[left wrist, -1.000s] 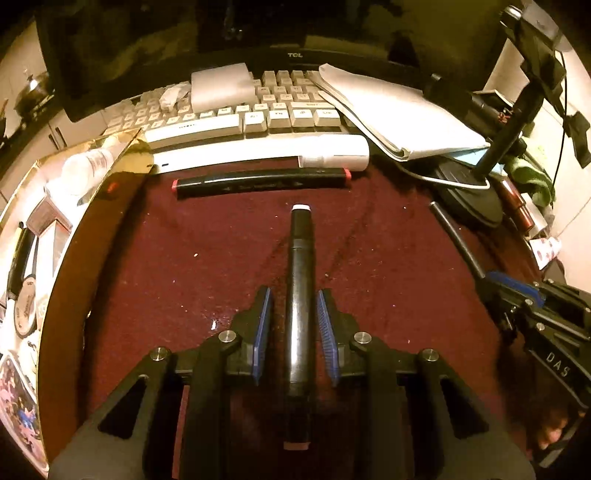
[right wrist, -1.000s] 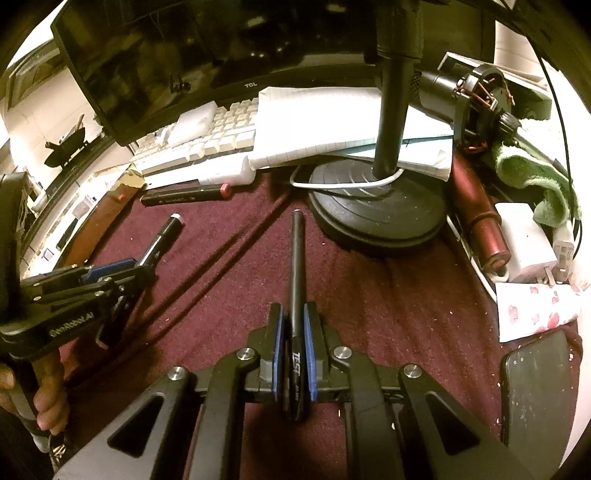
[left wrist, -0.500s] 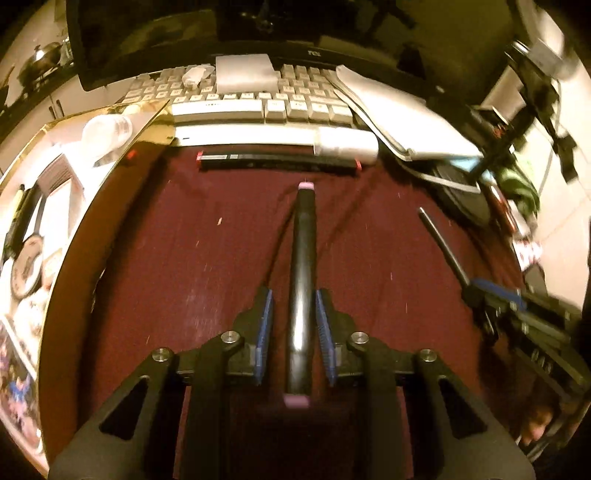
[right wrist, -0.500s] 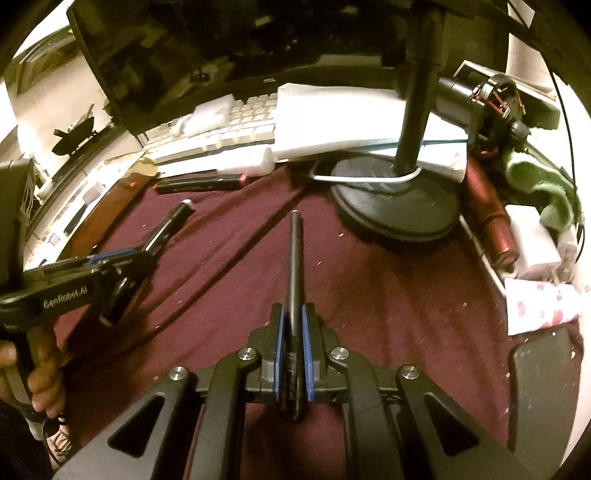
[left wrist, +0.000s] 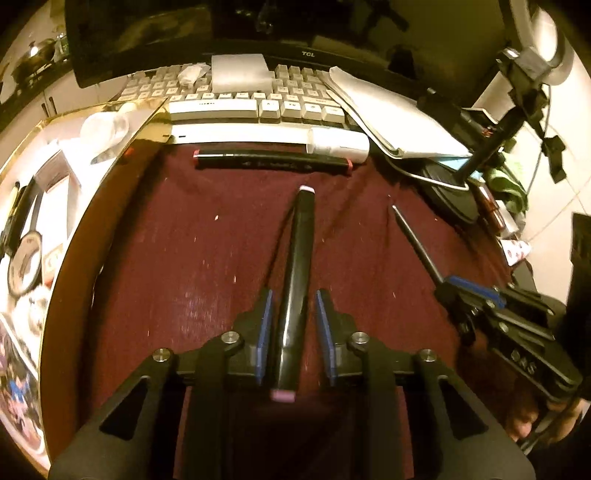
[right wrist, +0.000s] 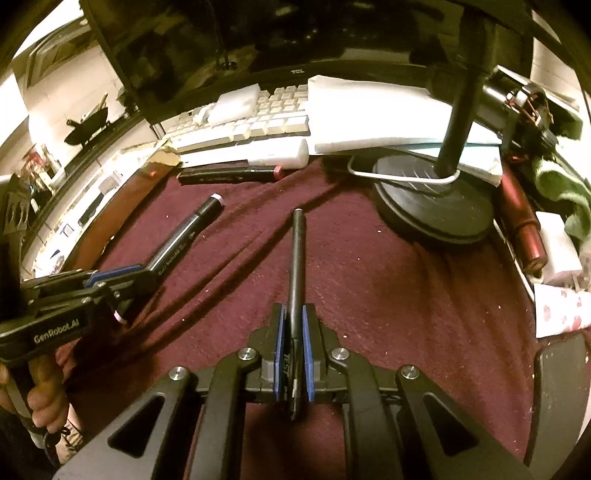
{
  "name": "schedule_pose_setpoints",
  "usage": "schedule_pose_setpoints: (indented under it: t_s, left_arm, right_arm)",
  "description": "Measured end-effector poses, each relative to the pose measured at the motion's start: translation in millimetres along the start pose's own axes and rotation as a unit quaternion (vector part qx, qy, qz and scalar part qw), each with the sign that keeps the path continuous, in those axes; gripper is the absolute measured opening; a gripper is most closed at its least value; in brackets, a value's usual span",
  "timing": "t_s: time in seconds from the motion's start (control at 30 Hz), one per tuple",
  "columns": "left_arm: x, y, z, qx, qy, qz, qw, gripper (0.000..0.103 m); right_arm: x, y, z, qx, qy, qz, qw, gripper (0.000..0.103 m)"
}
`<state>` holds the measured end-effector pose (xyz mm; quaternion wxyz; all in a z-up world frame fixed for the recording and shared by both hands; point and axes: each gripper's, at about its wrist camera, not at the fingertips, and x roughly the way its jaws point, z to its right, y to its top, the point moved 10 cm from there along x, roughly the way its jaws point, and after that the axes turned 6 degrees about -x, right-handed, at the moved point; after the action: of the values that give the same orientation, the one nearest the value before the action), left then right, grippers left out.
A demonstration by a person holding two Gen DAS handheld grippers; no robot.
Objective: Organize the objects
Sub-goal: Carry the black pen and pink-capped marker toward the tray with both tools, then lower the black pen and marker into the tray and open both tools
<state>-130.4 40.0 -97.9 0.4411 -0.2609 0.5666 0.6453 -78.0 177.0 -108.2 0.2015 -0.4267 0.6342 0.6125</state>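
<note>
My left gripper (left wrist: 292, 299) has its jaws parted around a thick black marker with pink ends (left wrist: 295, 280); small gaps show on both sides of the marker, which points away over the maroon cloth (left wrist: 184, 258). My right gripper (right wrist: 291, 314) is shut on a thin black pen (right wrist: 296, 258) that points forward. A second black marker with red ends (left wrist: 271, 162) lies crosswise at the cloth's far edge, in front of a white bar (left wrist: 266, 138). The left gripper and its marker (right wrist: 184, 236) show in the right wrist view, the right gripper with the pen (left wrist: 417, 243) in the left wrist view.
A white keyboard (left wrist: 236, 99) and a TCL monitor (left wrist: 258, 29) stand behind. A white notebook (left wrist: 391, 118) and a round black stand base (right wrist: 432, 206) are at the right. A gold-edged tray (left wrist: 55, 177) with clutter is at the left. A phone (right wrist: 557, 398) lies at the right edge.
The left gripper's jaws have opened slightly around the pink-ended marker. Both grippers have moved forward a little toward the keyboard.
</note>
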Motion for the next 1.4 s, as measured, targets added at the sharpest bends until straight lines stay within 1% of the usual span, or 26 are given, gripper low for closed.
schedule_pose_setpoints:
  t_s: [0.03, 0.1, 0.13, 0.2, 0.3, 0.4, 0.47, 0.6, 0.67, 0.73, 0.9, 1.0, 1.13, 1.27, 1.4]
  left_arm:
    - [4, 1, 0, 0.004, 0.002, -0.004, 1.0, 0.024]
    - [7, 5, 0, 0.018, 0.014, 0.003, 0.9997, 0.022]
    - [7, 6, 2, 0.024, 0.018, 0.008, 0.9995, 0.015]
    - [6, 5, 2, 0.021, 0.013, 0.011, 0.9996, 0.014]
    - [-9, 0, 0, 0.008, -0.001, 0.028, 0.9996, 0.014]
    - [-35, -7, 0, -0.001, -0.019, 0.054, 0.9984, 0.014]
    - [-51, -10, -1, -0.01, -0.029, 0.066, 0.9974, 0.014]
    - [-77, -7, -17, -0.042, -0.03, 0.091, 0.9945, 0.014]
    - [-91, -4, -36, -0.069, -0.024, 0.103, 0.992, 0.014]
    - [-99, -4, -55, -0.093, -0.015, 0.106, 0.9899, 0.014]
    - [-117, -6, -108, -0.154, 0.004, 0.123, 0.9803, 0.014]
    - [-126, -11, -146, -0.19, 0.027, 0.132, 0.9724, 0.014]
    - [-139, -14, -196, -0.237, 0.051, 0.146, 0.9591, 0.014]
    - [-147, -18, -234, -0.27, 0.071, 0.152, 0.9481, 0.014]
    - [-148, -27, -268, -0.304, 0.092, 0.147, 0.9367, 0.014]
  right_arm:
    - [0, 0, 1, 0.004, 0.002, 0.001, 1.0, 0.008]
    - [0, 0, 1, 0.005, 0.003, 0.002, 1.0, 0.008]
    - [0, 0, 1, 0.003, 0.003, 0.002, 1.0, 0.008]
    - [0, 0, 1, -0.001, 0.002, 0.002, 1.0, 0.008]
    - [-1, 0, 1, -0.004, 0.004, 0.006, 1.0, 0.008]
    - [-8, 3, -7, -0.001, 0.033, 0.018, 0.999, 0.007]
    - [-16, 8, -18, -0.005, 0.055, 0.03, 0.998, 0.007]
    - [-22, 22, -53, -0.022, 0.094, 0.044, 0.994, 0.007]
    - [-22, 27, -72, -0.038, 0.107, 0.046, 0.992, 0.007]
    - [-21, 34, -97, -0.059, 0.123, 0.045, 0.99, 0.007]
    - [-11, 43, -156, -0.107, 0.16, 0.038, 0.98, 0.007]
    - [0, 53, -188, -0.125, 0.182, 0.03, 0.975, 0.007]
    - [16, 70, -226, -0.145, 0.198, 0.023, 0.969, 0.007]
    - [37, 88, -253, -0.149, 0.21, 0.01, 0.966, 0.007]
    - [57, 102, -274, -0.144, 0.214, -0.002, 0.966, 0.007]
